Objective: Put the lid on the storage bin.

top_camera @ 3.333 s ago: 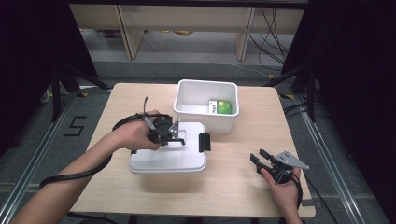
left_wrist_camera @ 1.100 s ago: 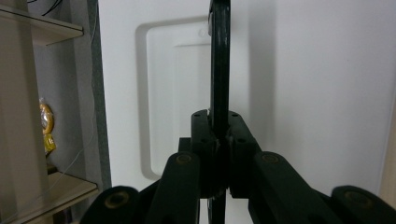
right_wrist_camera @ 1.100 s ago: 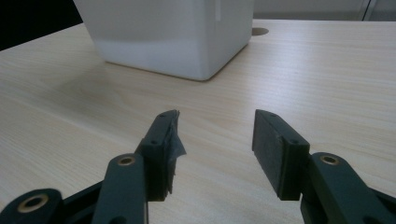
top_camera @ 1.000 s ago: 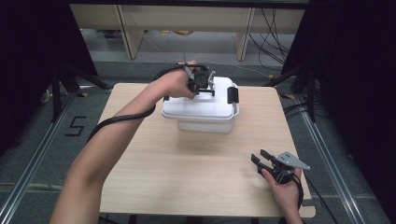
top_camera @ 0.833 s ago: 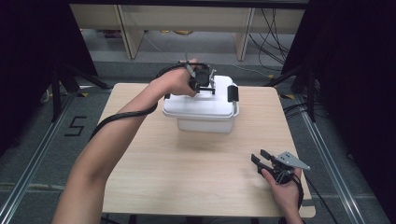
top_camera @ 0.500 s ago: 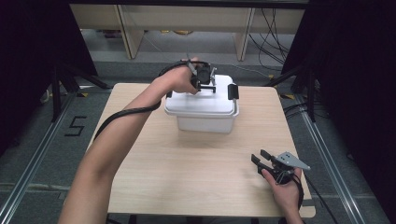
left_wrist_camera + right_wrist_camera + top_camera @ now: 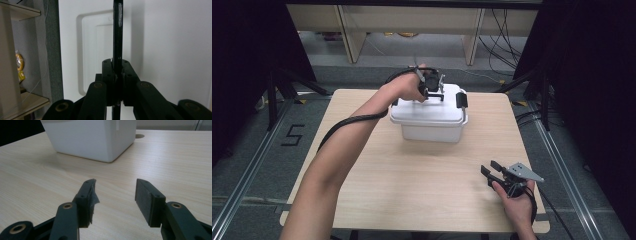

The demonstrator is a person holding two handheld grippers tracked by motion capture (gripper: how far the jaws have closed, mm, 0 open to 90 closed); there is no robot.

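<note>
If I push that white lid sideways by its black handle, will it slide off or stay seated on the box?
Probably stays seated: the white lid overhangs the box all round. It looks like stiff moulded plastic. The left gripper pinches only the thin black handle, so a hard push might shift the whole box.

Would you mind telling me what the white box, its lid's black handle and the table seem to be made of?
The white box looks like moulded plastic: smooth, matte, with rounded corners. The lid's black handle, clamped in the left gripper, seems to be glossy hard plastic, judging by the light streak along it. The table shows pale wood grain, probably laminate rather than solid wood.
</note>
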